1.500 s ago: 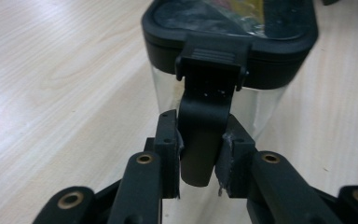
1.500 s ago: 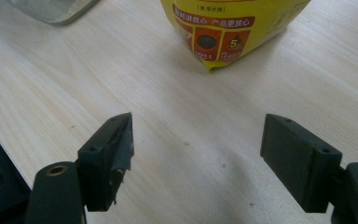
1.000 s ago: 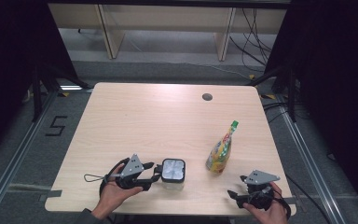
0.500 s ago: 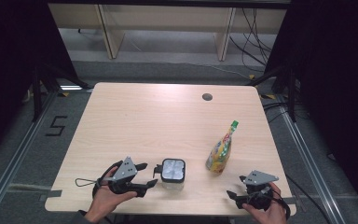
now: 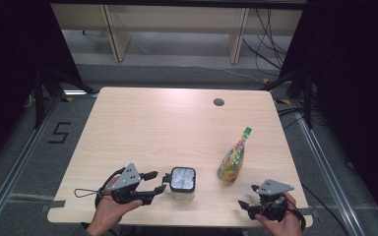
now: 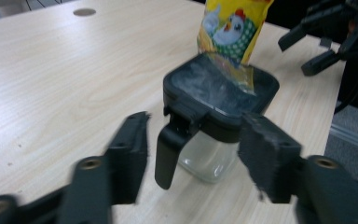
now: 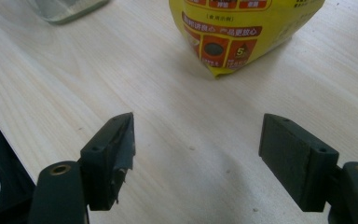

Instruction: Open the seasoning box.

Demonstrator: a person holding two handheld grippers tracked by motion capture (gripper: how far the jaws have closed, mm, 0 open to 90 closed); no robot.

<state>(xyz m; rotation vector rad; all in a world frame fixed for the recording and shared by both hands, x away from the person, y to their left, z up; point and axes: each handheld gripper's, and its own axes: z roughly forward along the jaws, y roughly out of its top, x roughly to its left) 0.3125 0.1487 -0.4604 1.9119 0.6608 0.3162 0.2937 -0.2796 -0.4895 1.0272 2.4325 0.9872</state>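
One jar (image 6: 214,121) just beyond left gripper (image 6: 193,154)

Table (image 5: 142,123) bears jar (image 5: 182,181), pouch (image 5: 232,160)

Left tool (image 5: 160,181) now back off the jar (image 5: 182,182), jaws lately closing.

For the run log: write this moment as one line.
left tool: open, jaws just closing, beside jar | right tool: open, empty | pouch: upright on table
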